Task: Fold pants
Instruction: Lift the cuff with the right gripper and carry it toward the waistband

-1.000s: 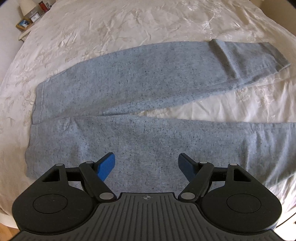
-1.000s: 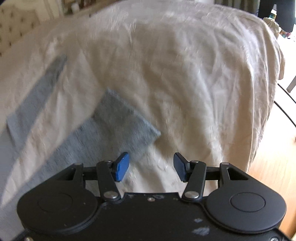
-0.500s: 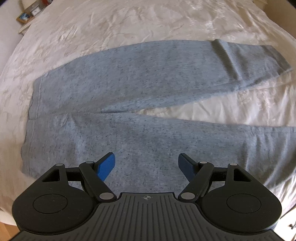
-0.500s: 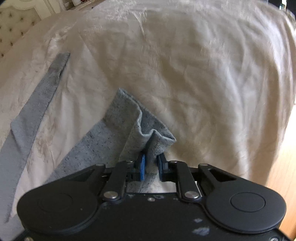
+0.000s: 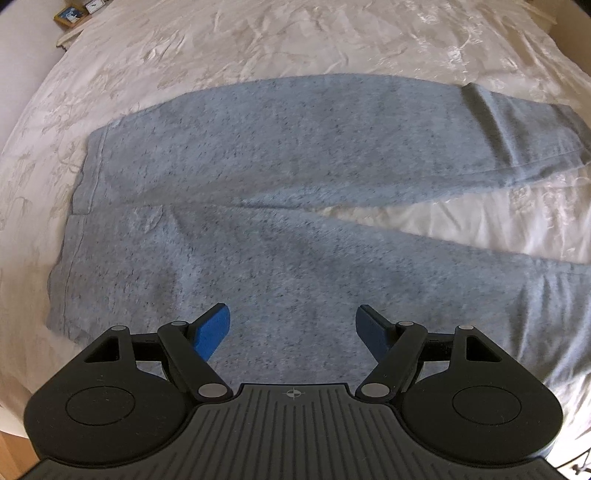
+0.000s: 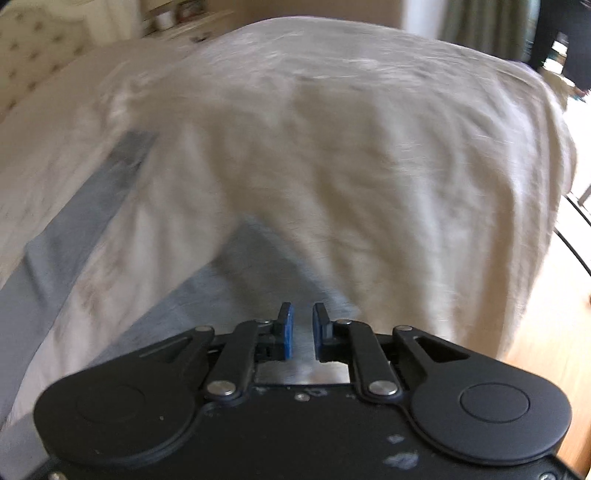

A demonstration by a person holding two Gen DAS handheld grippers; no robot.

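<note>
Grey sweatpants (image 5: 280, 177) lie flat on the bed, waistband at the left and both legs stretching right. My left gripper (image 5: 293, 326) is open and empty, hovering over the near leg close to the hip. In the right wrist view my right gripper (image 6: 302, 330) is shut on the cuff end of the near leg (image 6: 255, 266), with grey fabric between its blue pads. The far leg (image 6: 88, 199) runs up the left side of that blurred view.
The cream bedspread (image 5: 295, 40) covers the bed. A nightstand with small framed items (image 5: 72, 16) stands at the far left corner. The bed's right edge drops to a wooden floor (image 6: 554, 332). A tufted headboard (image 6: 33, 55) is at the far left.
My right gripper closed on the near leg's cuff and has pulled it, with the view now blurred by motion. My left gripper stayed open and moved closer toward the waistband end.
</note>
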